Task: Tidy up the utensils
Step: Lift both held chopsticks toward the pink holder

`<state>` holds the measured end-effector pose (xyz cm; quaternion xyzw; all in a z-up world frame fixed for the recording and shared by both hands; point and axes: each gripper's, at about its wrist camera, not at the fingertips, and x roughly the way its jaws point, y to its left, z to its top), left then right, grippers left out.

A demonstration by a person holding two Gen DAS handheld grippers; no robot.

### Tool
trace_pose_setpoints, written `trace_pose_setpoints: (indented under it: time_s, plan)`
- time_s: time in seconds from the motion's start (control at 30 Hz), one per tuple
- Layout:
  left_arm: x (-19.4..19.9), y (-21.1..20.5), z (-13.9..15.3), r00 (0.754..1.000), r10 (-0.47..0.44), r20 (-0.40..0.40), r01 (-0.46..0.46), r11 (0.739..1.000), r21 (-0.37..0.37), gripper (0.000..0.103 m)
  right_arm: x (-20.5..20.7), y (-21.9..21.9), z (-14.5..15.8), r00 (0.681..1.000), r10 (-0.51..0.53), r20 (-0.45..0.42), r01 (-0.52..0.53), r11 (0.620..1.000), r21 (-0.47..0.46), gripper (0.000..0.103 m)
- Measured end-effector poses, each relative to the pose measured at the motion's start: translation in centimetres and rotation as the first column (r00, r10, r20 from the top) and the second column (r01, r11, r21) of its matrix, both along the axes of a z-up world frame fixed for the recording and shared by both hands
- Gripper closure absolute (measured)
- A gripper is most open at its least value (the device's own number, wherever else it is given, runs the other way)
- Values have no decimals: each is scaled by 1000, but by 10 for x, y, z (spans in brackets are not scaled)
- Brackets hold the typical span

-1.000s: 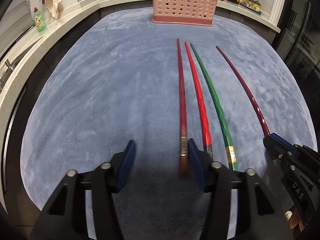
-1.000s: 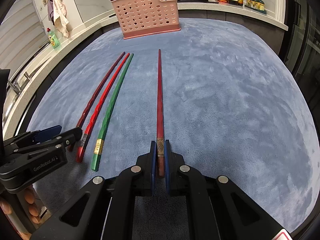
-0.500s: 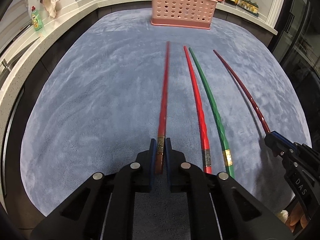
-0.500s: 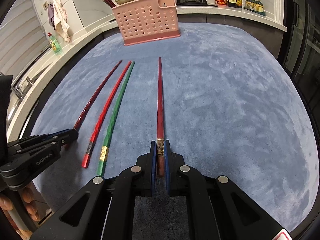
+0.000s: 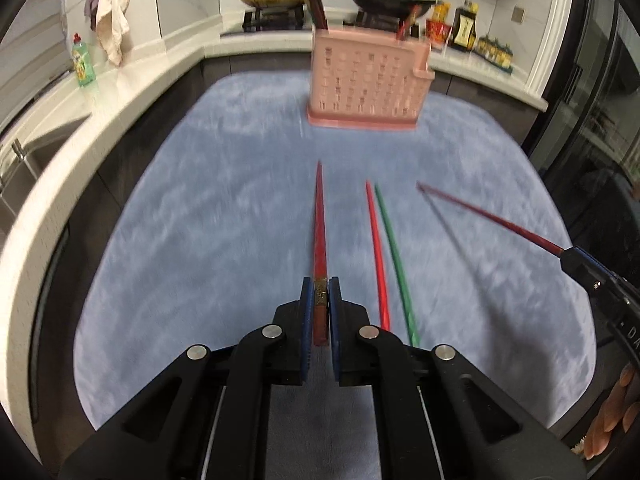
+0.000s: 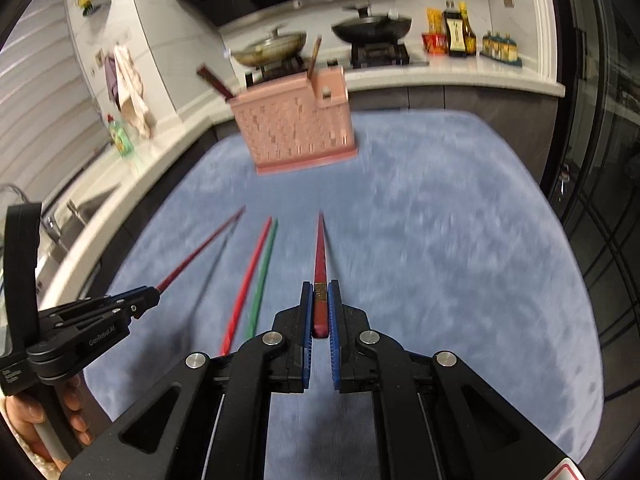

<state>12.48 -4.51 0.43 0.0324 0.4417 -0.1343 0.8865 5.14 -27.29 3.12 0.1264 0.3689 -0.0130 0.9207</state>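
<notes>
the left gripper (image 5: 319, 296) pinches a dark red chopstick (image 5: 319, 216) by its thick end, tip raised off the blue mat (image 5: 200, 240). the right gripper (image 6: 320, 300) pinches another dark chopstick (image 6: 320, 252) the same way. between them a red stick (image 5: 376, 248) and a green stick (image 5: 394, 252) lie side by side mid-mat. a pink basket (image 5: 366, 84) stands at the mat's far edge.

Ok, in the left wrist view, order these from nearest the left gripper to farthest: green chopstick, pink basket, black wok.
1. green chopstick, on the mat, right of the left gripper.
2. pink basket, at the mat's far end.
3. black wok, on the stove behind.
</notes>
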Motion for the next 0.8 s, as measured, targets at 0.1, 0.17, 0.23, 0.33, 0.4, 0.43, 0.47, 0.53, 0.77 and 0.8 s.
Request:
trace_pose_setpoints:
  time_s: [0.1,0.17,0.23,0.33,0.4,0.43,0.47,0.53,0.77,0.8]
  plan:
    - [11,-1,21,999,2,43,-1,1000,-10,96,13,-8,22,999,-4,45,4,1000,-6,96]
    - [20,-1,35,998,3,70,-2,1000,-20,96,19,-12,32,998,-8,65,9,1000,-10,96]
    - [30,-3,48,995,5,96,-3,1000,-24,96,30,-16,45,996,-13,91,13,1000,-6,96]
    - [46,-2,67,992,13,127,-8,999,-41,96,43,-21,61,992,-16,129,18,1000,-16,96]
    - [57,-2,79,989,20,149,-12,999,-50,96,52,-23,70,989,-16,149,20,1000,-23,96]
    - [62,-3,84,988,21,156,-12,998,-54,96,56,-24,75,987,-17,159,21,999,-26,96]
    - [68,-3,90,986,22,162,-12,998,-62,96,61,-25,79,986,-17,168,22,999,-26,96]
    - [79,-5,101,983,22,180,-9,997,-73,96,70,-28,87,983,-16,181,20,1000,-19,96]
    - [110,-14,144,971,10,240,15,995,-103,96,100,-31,112,975,-10,222,8,1000,9,96]
    - [113,-15,150,969,5,247,23,993,-112,96,104,-33,116,973,-11,230,7,1000,17,96]
